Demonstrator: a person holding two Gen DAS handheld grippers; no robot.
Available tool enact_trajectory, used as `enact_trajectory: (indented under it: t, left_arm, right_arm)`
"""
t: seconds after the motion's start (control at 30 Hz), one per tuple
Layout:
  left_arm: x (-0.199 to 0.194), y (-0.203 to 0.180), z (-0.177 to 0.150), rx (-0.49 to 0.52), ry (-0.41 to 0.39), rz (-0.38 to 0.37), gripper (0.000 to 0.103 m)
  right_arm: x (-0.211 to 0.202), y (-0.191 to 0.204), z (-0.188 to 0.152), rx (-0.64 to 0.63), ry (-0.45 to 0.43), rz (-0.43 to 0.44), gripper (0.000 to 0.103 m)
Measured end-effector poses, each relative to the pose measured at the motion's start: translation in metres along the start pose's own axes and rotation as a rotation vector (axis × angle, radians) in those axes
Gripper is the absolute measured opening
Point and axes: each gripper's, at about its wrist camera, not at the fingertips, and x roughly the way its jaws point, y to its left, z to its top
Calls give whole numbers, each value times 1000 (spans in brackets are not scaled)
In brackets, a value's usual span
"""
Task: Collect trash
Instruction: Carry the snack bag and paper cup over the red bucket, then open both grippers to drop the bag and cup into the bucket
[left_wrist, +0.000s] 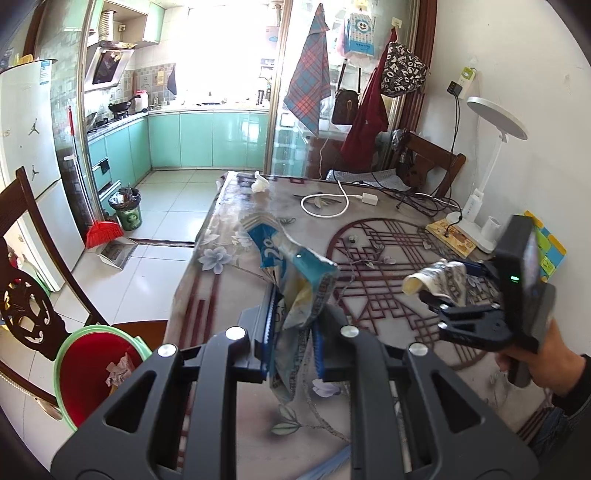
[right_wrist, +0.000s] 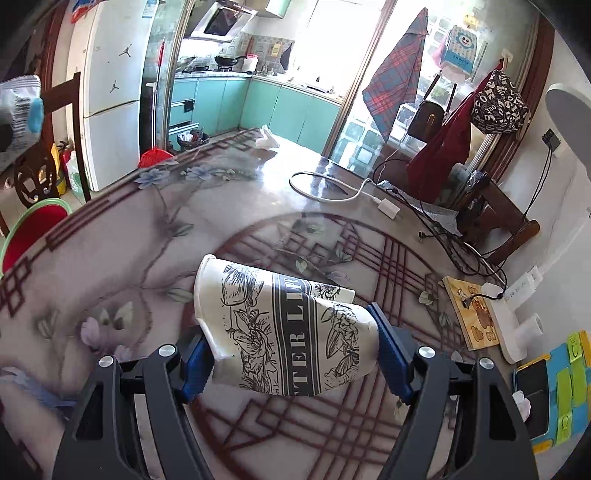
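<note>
My left gripper (left_wrist: 291, 325) is shut on a crumpled blue and white plastic wrapper (left_wrist: 295, 273), held above the table's left part. My right gripper (right_wrist: 291, 347) is shut on a squashed paper cup (right_wrist: 280, 328) with black flower print, held above the table; the cup (left_wrist: 439, 278) and right gripper (left_wrist: 443, 299) also show in the left wrist view at right. A red bin with a green rim (left_wrist: 74, 347) stands on the floor left of the table, with crumpled paper inside; it also shows in the right wrist view (right_wrist: 22, 225). A crumpled white tissue (left_wrist: 260, 182) lies at the table's far edge.
The table (left_wrist: 229, 229) has a flowered cover. On it lie a white cable with plug (left_wrist: 332, 201), black cables (left_wrist: 417, 195), a yellow book (left_wrist: 452, 236) and a white lamp (left_wrist: 495, 125). Dark wooden chairs (left_wrist: 22, 291) stand left and far right. A red broom (left_wrist: 103, 232) leans near the fridge.
</note>
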Motion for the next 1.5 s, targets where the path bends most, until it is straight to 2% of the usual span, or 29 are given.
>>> enact_trajectory:
  t: [0.17,0.4,0.67,0.93,1.07,1.2,1.33,1.37,1.43,1.5]
  left_arm:
    - [-15,26,0,-19,-12,39,17]
    - [-36,89,0,-47,-17,153,17]
    - [-42,172,-21,-125,23,284,17]
    - [-27,232,-42,-169,93,366,17]
    - [-5,264,-54,-223,150,375,18]
    - [17,281,-72,-290,216,333,21]
    - [32,287,-81,-327,260,311,28]
    - [34,289,-83,-348,266,299,34]
    - [32,290,-83,-353,260,309,59]
    - [28,291,-81,-348,244,321,68]
  right_arm:
    - [-37,25,3,31,-37,49,73]
    - [-68,76,17,34,-78,148,73]
    - [-75,137,43,21,-93,228,73]
    - [-71,189,68,-11,-102,286,73]
    - [-67,212,80,-37,-103,309,73]
    - [-61,235,92,-67,-105,322,73]
    - [-54,251,101,-89,-104,335,73]
    - [-53,254,103,-94,-104,337,73]
    - [-50,261,106,-103,-104,342,73]
    - [-47,265,108,-113,-104,347,73]
